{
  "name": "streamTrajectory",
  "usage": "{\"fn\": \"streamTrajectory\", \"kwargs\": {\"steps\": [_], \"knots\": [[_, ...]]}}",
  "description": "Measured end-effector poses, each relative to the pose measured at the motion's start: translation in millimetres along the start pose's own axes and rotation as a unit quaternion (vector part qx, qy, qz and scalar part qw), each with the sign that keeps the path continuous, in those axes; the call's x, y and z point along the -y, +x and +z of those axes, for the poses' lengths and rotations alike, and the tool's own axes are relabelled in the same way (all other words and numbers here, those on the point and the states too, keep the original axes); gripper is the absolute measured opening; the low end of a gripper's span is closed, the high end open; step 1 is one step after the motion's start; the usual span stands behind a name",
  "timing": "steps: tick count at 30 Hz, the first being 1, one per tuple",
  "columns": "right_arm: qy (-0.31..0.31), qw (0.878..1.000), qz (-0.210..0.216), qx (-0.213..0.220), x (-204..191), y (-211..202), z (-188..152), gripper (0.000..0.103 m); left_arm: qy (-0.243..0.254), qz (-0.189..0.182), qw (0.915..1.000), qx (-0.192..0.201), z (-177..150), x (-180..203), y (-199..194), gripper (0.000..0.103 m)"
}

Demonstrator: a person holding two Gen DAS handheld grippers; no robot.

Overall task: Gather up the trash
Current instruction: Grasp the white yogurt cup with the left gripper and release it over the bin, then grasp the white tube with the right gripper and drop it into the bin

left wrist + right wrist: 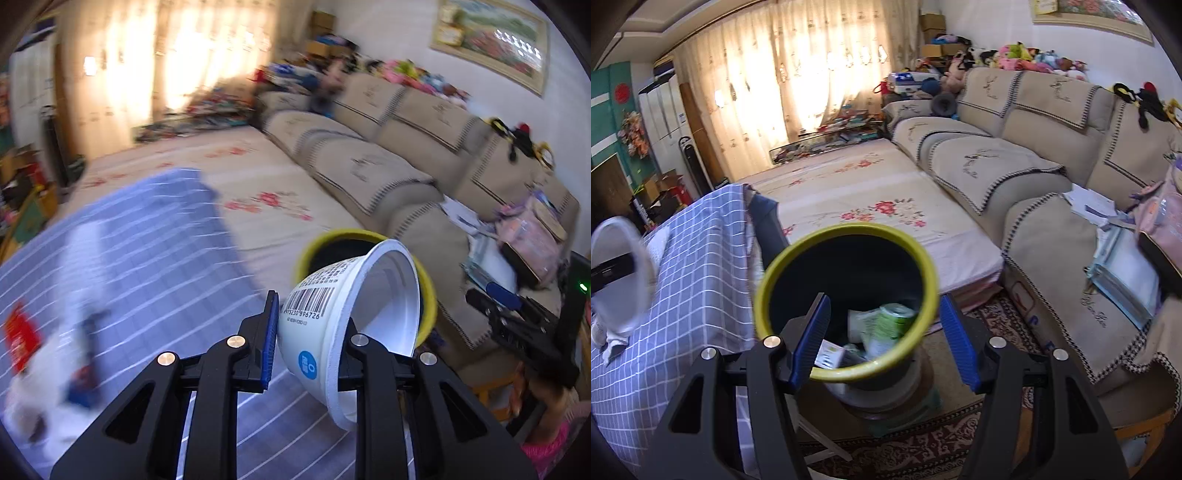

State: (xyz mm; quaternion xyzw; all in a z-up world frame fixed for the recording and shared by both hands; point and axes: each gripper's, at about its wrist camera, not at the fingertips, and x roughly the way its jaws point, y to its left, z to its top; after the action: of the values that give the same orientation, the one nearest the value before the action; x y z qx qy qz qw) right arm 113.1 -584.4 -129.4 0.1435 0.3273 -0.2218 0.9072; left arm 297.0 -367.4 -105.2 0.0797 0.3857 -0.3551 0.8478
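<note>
1. Trash, item in hand: a white paper bowl [343, 325] is clamped between the fingers of the left tool [314, 343], tilted on its side with its empty mouth turned toward the bin. It sits just in front of the bin's rim and is not yet released.
2. Writing on the bowl: a barcode with digits that appear to read "6973230 896726", small print above it too fine to read, and a blue round-cornered badge low on the wall.
3. Right tool [884, 339]: jaws spread wide, holding nothing, poised above the near rim of the bin.
4. Trash bin [846, 236]: dark inside with a yellow-green rim, standing on the carpet between the table and the sofa. It already holds a green-and-white can [895, 321] and a crumpled wrapper or carton whose print cannot be read.
5. Table [147, 258], under a blue checked cloth: a red packet [20, 338] and white, blurred items lie on it, apparently yet to be collected.
6. Judgement: the task is partly done; dropping the bowl is the step in hand.
7. Sofa [1052, 177] beyond, with papers and plush toys.
</note>
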Motion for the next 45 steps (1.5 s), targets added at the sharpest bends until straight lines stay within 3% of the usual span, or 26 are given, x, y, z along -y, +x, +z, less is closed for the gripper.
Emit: {"fn": "streamTrajectory", "kwargs": {"steps": [5, 12, 14, 15, 16, 18, 22, 30, 35, 38, 45], "knots": [[0.023, 1.000, -0.014, 0.000, 26.9, -0.8, -5.1, 0.061, 0.013, -0.018, 0.9988, -0.043, 18.2, 40.8, 68.0, 0.021], [0.028, 0.999, -0.012, -0.015, 30.6, 14.0, -9.1, 0.061, 0.010, -0.023, 0.9959, -0.087, 28.0, 46.9, 141.5, 0.021], [0.028, 0.999, -0.007, -0.017, 28.3, 16.2, -9.6, 0.061, 0.004, -0.025, 0.9953, -0.094, 27.6, 44.3, 151.0, 0.034], [0.026, 0.999, -0.005, -0.017, 26.7, 17.2, -9.5, 0.061, 0.004, -0.021, 0.9953, -0.095, 25.6, 42.8, 152.4, 0.055], [0.025, 1.000, -0.003, -0.017, 25.4, 17.7, -8.5, 0.061, 0.005, -0.013, 0.9959, -0.090, 25.8, 42.9, 152.2, 0.065], [0.022, 1.000, 0.002, -0.015, 22.7, 17.6, -8.4, 0.061, 0.008, -0.008, 0.9969, -0.078, 26.0, 42.9, 149.4, 0.066], [0.025, 1.000, 0.010, -0.009, 19.6, 13.3, -10.8, 0.062, 0.002, -0.011, 0.9985, -0.054, 22.2, 38.1, 110.5, 0.067], [0.013, 1.000, 0.027, -0.004, -1.4, 1.0, -13.4, 0.063, -0.017, 0.029, 0.9966, 0.076, -11.0, 1.6, -56.1, 0.088], [-0.019, 0.999, 0.051, 0.003, -41.8, -10.5, -11.8, 0.064, -0.044, 0.083, 0.9851, 0.144, -53.4, -38.1, -152.6, 0.093], [-0.048, 0.996, 0.081, 0.004, -79.1, -15.2, -8.9, 0.065, -0.068, 0.137, 0.9720, 0.179, -89.5, -70.2, -206.3, 0.097], [-0.120, 0.979, 0.165, -0.005, -180.6, -20.8, -2.5, 0.065, -0.143, 0.232, 0.9433, 0.190, -164.7, -138.3, -280.2, 0.098]]}}
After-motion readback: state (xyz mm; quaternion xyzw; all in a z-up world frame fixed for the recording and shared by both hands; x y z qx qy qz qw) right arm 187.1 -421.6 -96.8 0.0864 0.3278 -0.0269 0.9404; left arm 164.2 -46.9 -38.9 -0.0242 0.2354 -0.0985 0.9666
